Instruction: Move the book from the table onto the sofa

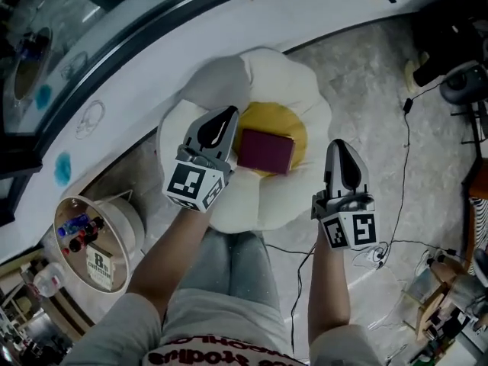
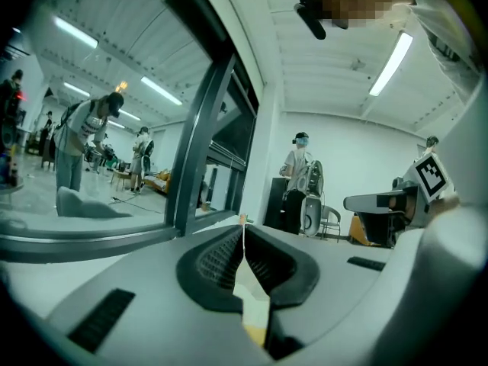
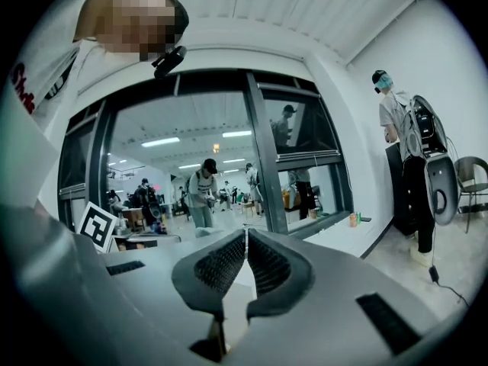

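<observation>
- Head view only: book (image 1: pixel 265 151) lies flat on the yellow centre of the flower-shaped cushion (image 1: pixel 229 75). Neither gripper view shows the book or the cushion.
- Head view: my left gripper (image 1: pixel 229 113) sits in frame over the cushion's left petals, just left of the book. My right gripper (image 1: pixel 341 145) is off the cushion's right edge, over the floor.
- Head view: round tub (image 1: pixel 95 242) with small toys, lower left of the cushion.
- Left gripper view: my jaws (image 2: pixel 244 239) are pressed together with nothing between them. Beyond them a window frame (image 2: pixel 206 128) and a standing person (image 2: pixel 299 166).
- Right gripper view: my jaws (image 3: pixel 246 239) are likewise closed and empty. Beyond them windows and a person wearing a back rig (image 3: pixel 404 128).
- Book: dark maroon, rectangular, plain cover, closed, slightly skewed. Neither gripper touches it.
</observation>
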